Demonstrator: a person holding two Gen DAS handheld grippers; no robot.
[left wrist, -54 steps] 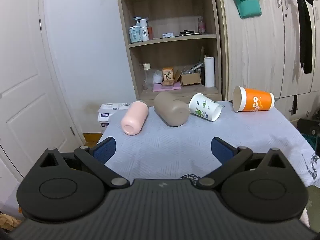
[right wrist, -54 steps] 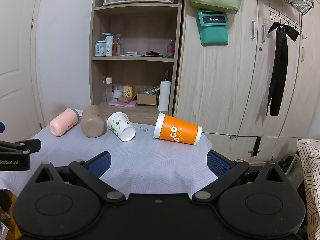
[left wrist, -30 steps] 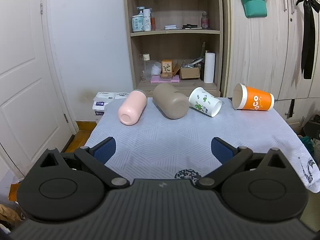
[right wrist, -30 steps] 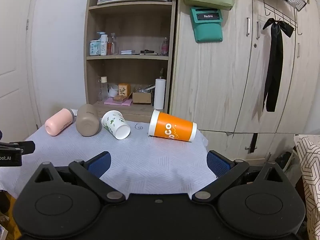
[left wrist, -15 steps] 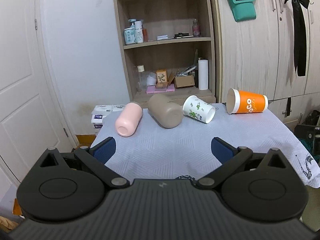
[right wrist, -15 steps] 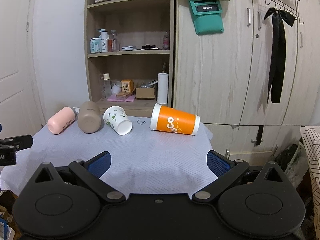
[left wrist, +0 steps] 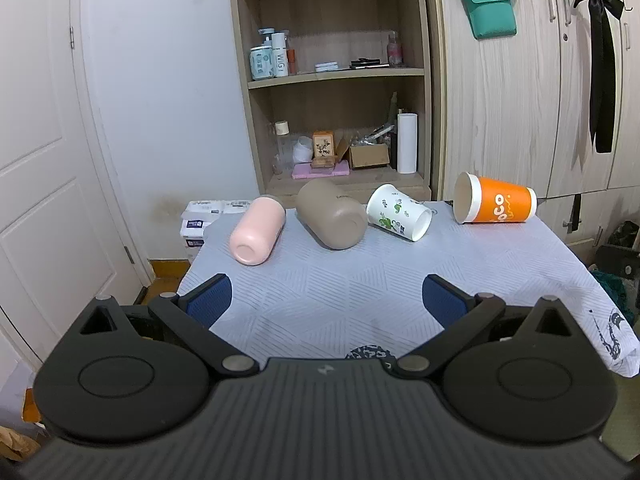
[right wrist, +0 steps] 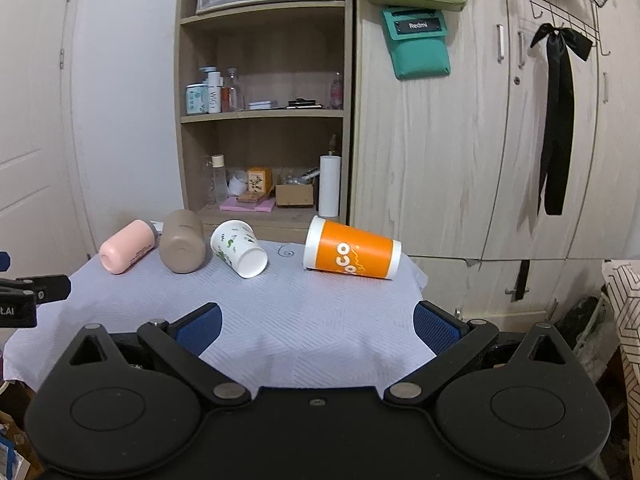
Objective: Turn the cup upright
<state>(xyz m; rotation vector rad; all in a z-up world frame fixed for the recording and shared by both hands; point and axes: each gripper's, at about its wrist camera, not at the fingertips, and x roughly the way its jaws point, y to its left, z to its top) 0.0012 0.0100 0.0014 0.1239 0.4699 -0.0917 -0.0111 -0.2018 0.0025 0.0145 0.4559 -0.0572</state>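
Several cups lie on their sides in a row at the far edge of the table: a pink cup (left wrist: 258,235), a taupe cup (left wrist: 331,213), a white floral paper cup (left wrist: 399,212) and an orange paper cup (left wrist: 495,204). They also show in the right wrist view: pink cup (right wrist: 126,251), taupe cup (right wrist: 182,246), floral cup (right wrist: 239,248), orange cup (right wrist: 352,253). My left gripper (left wrist: 326,304) is open and empty over the near table edge. My right gripper (right wrist: 316,326) is open and empty at the near right side.
The table wears a pale blue patterned cloth (left wrist: 360,280). Behind it stand a wooden shelf unit (left wrist: 332,80) with bottles and boxes, and wardrobe doors (right wrist: 480,140). A white door (left wrist: 40,160) is at left. The left gripper's body (right wrist: 24,296) shows at the right wrist view's left edge.
Both grippers have drifted slightly, shifting the views a little. The cups lie as before. Both grippers stay open and empty.
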